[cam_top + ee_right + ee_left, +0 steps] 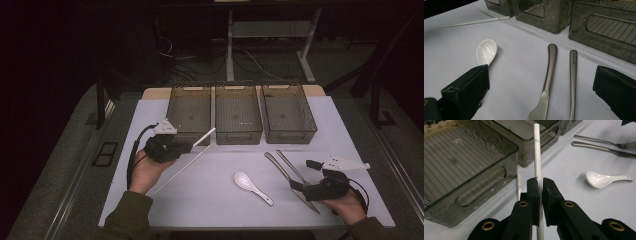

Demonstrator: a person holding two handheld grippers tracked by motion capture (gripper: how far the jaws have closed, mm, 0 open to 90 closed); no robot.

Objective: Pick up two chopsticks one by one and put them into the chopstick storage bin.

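Note:
My left gripper [191,145] [541,181] is shut on a white chopstick [206,135] [537,155], held above the table with its tip pointing toward the left bin [176,107]. A second white chopstick [177,172] [474,22] lies flat on the table below it. At the right, my right gripper [303,175] [542,75] is open, its jaws standing either side of the near ends of a metal knife [280,170] [550,65] and fork [292,167] [573,72] without touching them. A white ceramic spoon [252,186] [486,50] [604,179] lies between the two hands.
Three dark see-through bins stand in a row at the back of the white table [210,200]: left, middle [238,137] and right [290,136]. All three look empty. Table legs and cables lie on the floor beyond.

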